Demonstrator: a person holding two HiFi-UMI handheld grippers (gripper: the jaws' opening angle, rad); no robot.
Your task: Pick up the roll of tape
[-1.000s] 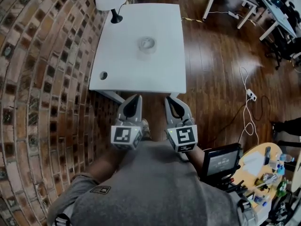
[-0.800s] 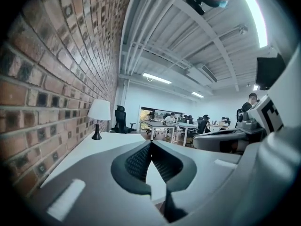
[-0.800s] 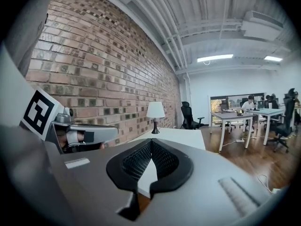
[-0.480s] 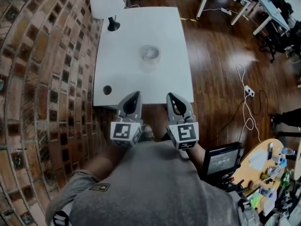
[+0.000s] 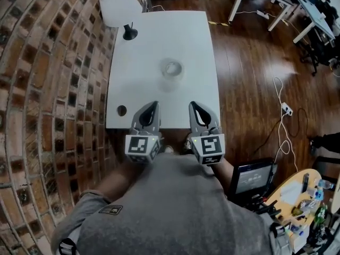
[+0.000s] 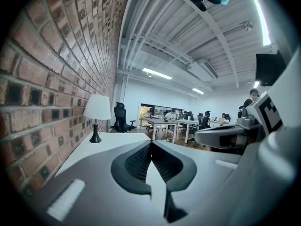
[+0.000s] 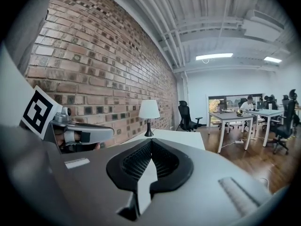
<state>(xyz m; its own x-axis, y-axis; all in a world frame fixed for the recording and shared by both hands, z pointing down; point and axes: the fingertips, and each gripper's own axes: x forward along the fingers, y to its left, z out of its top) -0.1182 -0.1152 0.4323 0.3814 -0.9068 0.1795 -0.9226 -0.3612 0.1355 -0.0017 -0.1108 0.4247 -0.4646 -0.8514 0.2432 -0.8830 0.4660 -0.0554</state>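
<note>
At the far left, a brick wall (image 5: pixel 48 89) ran along the long side of the white counter (image 5: pixel 138 89). A lamp (image 5: pixel 119 7) with a white shade stood on the far left corner of the counter, close to the wall. A small dark round hole (image 5: pixel 122 110) showed near the counter's near left corner.

The left gripper (image 5: pixel 153 105) was held over the near edge of the counter and pointed toward its far end. Its jaws were pressed together, with nothing between them.

The roll of tape (image 5: pixel 172 69), pale and almost clear, lay flat near the middle of the counter. It was ahead of both grippers, about between their two lines, and well apart from each.

The right gripper (image 5: pixel 193 105) was held just beside the left one and pointed the same way. Its jaws were also pressed together and empty.

To the right of the counter was a dark wooden floor (image 5: pixel 249 62), and a white cable (image 5: pixel 281 126) with a power strip lay on it.
</note>
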